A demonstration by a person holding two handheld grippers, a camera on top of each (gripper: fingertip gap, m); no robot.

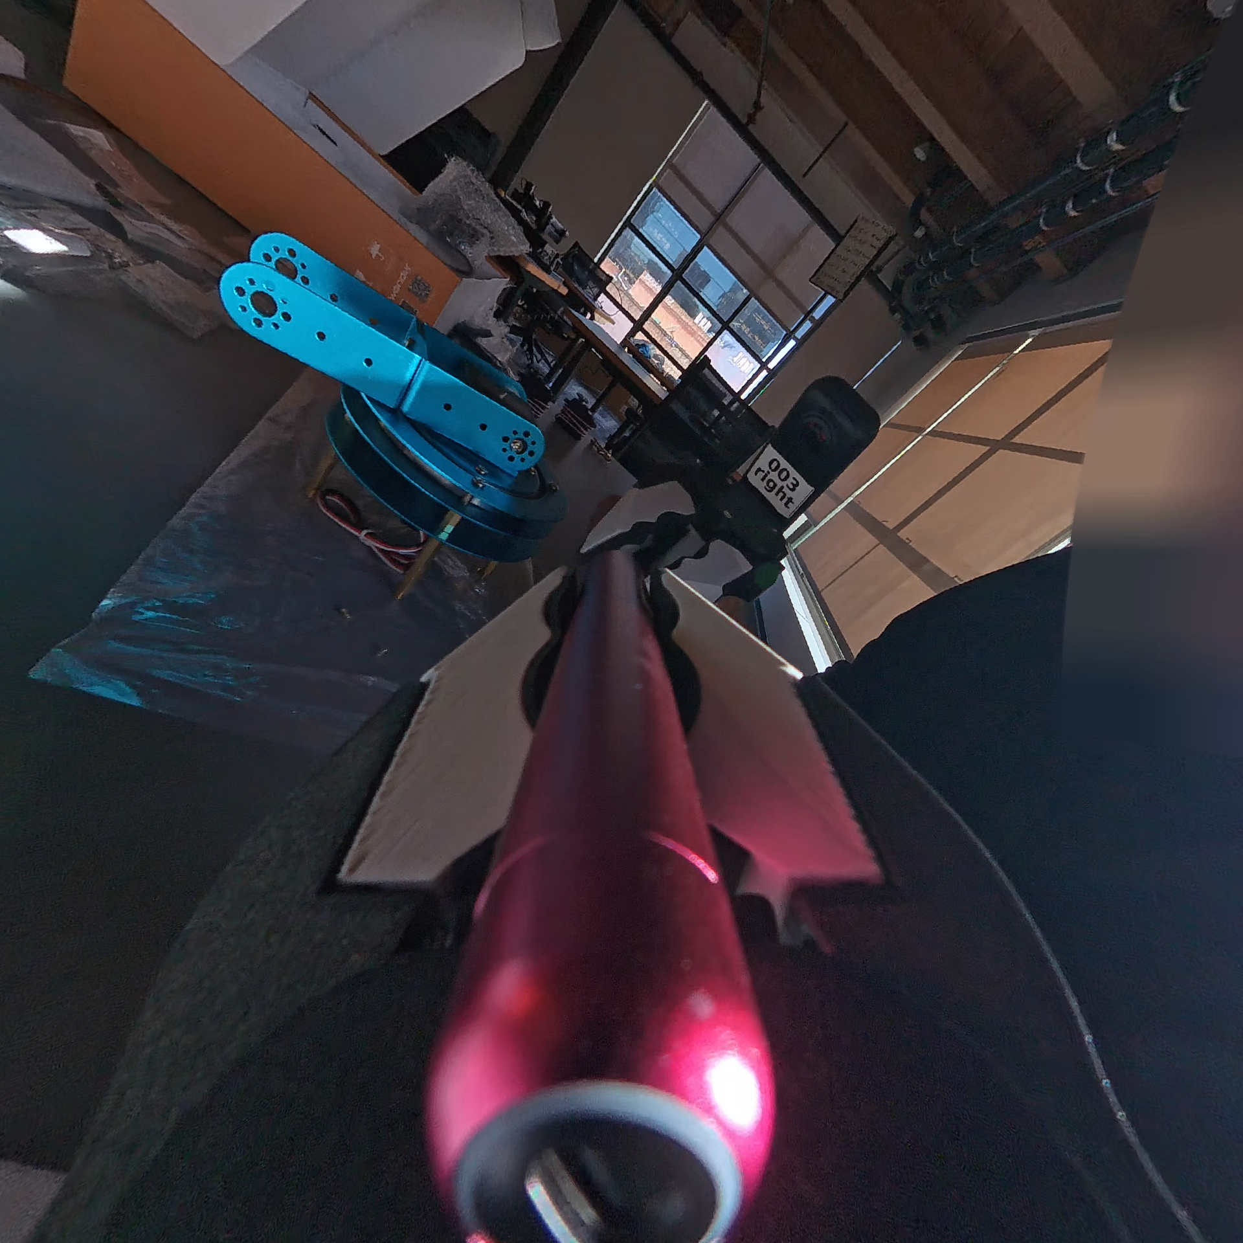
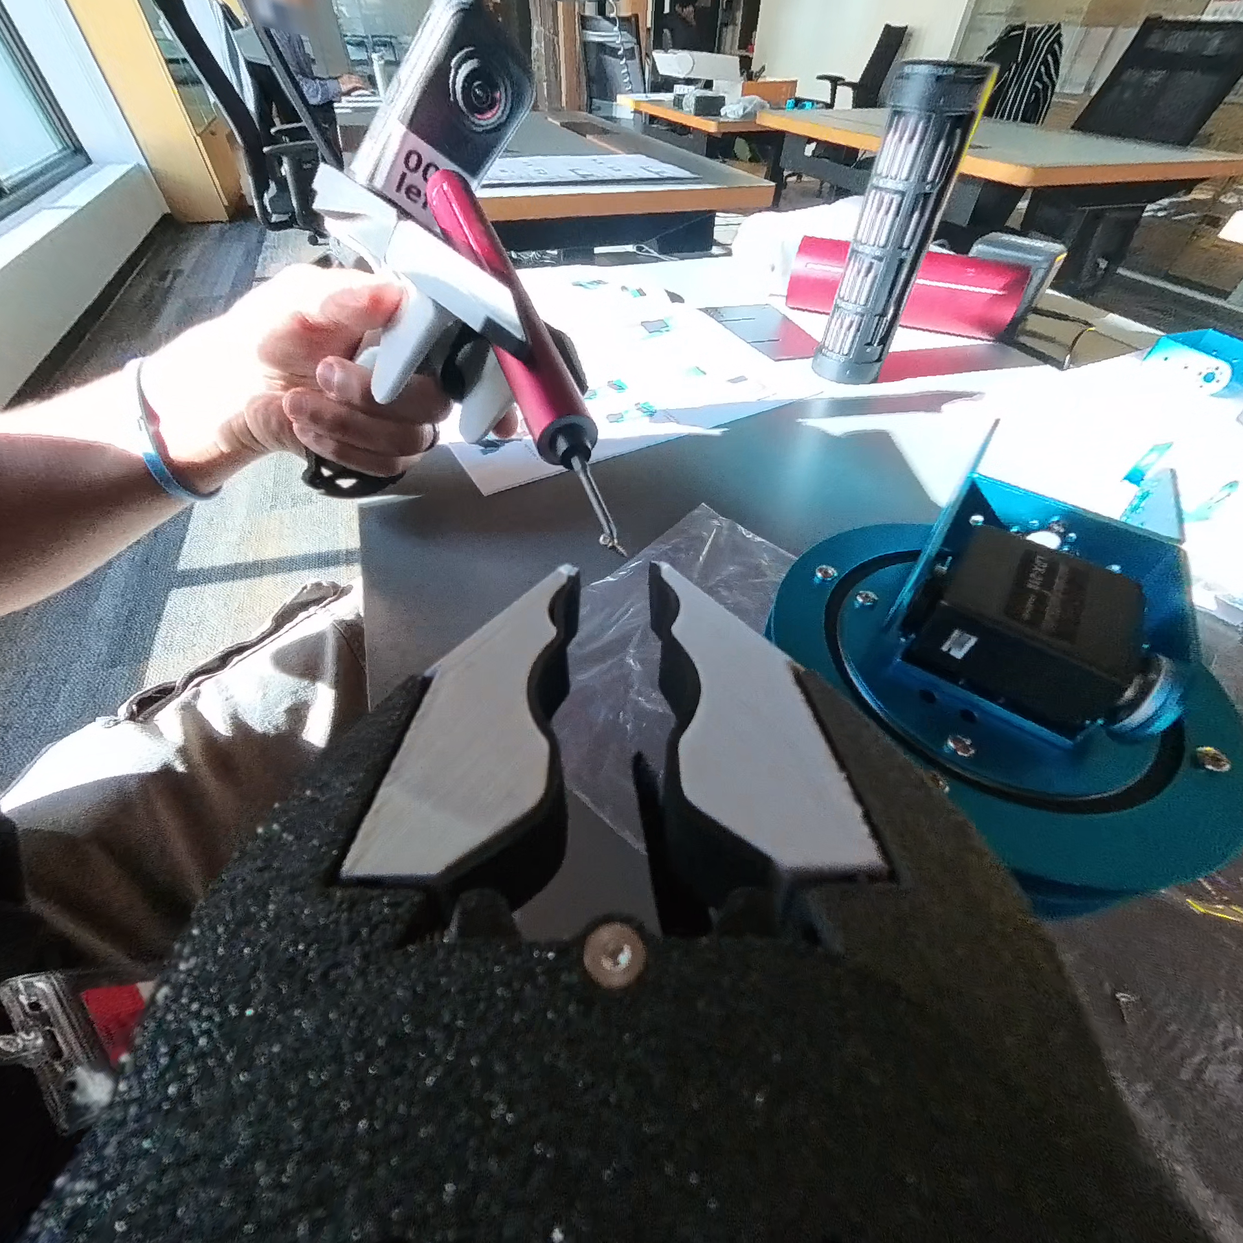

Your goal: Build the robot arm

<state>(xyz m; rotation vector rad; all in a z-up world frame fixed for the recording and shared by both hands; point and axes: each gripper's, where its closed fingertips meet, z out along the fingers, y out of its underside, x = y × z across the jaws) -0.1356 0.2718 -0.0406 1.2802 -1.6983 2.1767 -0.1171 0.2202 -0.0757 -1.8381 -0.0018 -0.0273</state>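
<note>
Here the left gripper [image 1: 609, 592] is clamped on a red screwdriver [image 1: 605, 841], whose barrel runs lengthwise between the two white fingers [image 1: 471, 746] and fills the middle of the left wrist view, the butt end blurred close to the lens. In the right wrist view the same tool [image 2: 511, 323] slants down from a person's hand [image 2: 296, 377], its thin metal bit [image 2: 598, 501] pointing at the dark table [image 2: 471, 531] with a small screw [image 2: 611, 540] at its tip, just above a clear plastic bag [image 2: 713, 572].

The right gripper [image 2: 613, 572] holds nothing; its fingers [image 2: 484, 726] stand apart with a clear gap, and the bag and table show through between them. The screwdriver's tip hangs just beyond those fingertips.

Just to the right of the right gripper sits a blue round metal base [image 2: 1076, 794] carrying a blue bracket with a black boxy motor [image 2: 1029, 625] in it. From the left wrist view the base [image 1: 444, 484] stands on short brass legs with two blue perforated arms [image 1: 363, 343] angled upward and thin wires beneath.

Farther back, on white paper sheets, a tall grey cylinder rack [image 2: 894, 222] stands upright in front of a red case [image 2: 955, 289]. Desks and chairs fill the room behind.
</note>
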